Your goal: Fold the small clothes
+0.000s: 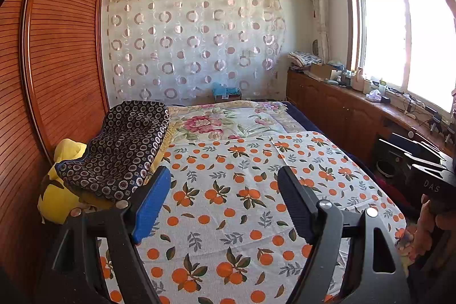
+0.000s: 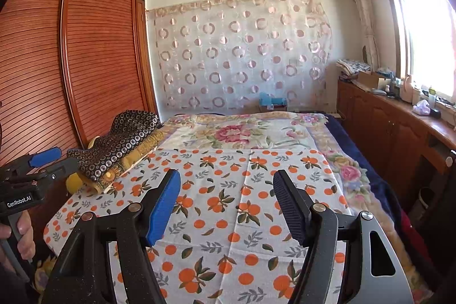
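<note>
A white cloth printed with oranges (image 1: 228,218) (image 2: 228,218) lies spread flat on the bed, right under both grippers. My left gripper (image 1: 225,173) hovers over it, open, with nothing between the blue pad and the black pad. My right gripper (image 2: 227,175) is open too and holds nothing above the same cloth. A dark cloth with a ring pattern (image 1: 122,150) (image 2: 125,141) is draped over a pile at the bed's left side, on top of a yellow item (image 1: 59,195). The right wrist view shows the left gripper (image 2: 64,158) at the left edge, held by a hand (image 2: 22,232).
A floral bedspread (image 1: 222,118) covers the bed beyond the orange cloth. Slatted wooden wardrobe doors (image 1: 57,61) stand close on the left. A long wooden cabinet (image 1: 342,104) with clutter on top runs under the window on the right. A sheer curtain (image 2: 242,56) hangs behind the bed.
</note>
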The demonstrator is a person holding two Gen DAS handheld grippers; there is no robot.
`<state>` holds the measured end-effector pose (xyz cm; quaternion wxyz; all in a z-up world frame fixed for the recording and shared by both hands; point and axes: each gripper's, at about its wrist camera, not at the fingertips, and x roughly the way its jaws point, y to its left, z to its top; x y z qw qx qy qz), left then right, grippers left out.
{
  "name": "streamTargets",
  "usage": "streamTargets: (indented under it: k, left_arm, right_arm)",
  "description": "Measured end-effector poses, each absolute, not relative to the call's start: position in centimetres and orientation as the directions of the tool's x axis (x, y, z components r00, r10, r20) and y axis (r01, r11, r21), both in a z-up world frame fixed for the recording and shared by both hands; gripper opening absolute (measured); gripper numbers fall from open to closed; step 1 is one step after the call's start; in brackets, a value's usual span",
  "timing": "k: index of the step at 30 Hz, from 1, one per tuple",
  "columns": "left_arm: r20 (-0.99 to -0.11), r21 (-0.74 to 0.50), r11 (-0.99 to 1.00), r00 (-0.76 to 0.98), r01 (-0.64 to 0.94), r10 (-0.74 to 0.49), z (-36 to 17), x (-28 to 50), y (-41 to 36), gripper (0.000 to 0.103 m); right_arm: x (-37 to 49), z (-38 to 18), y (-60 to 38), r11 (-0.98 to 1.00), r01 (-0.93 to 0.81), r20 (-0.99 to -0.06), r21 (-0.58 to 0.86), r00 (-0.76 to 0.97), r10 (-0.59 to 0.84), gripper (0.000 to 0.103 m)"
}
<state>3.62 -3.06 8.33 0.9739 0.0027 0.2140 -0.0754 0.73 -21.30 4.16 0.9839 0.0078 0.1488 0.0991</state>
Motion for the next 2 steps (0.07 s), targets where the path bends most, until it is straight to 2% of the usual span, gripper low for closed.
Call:
streamTargets:
  k: [2]
  left_arm:
    - [-0.418, -0.028, 0.989, 0.897, 0.148, -0.146, 8.35, 3.65, -3.07, 0.078]
  right_arm:
    - [0.69, 4.13, -21.31, 0.98, -0.193, -0.291, 0.044, 0.936, 0.198, 0.07]
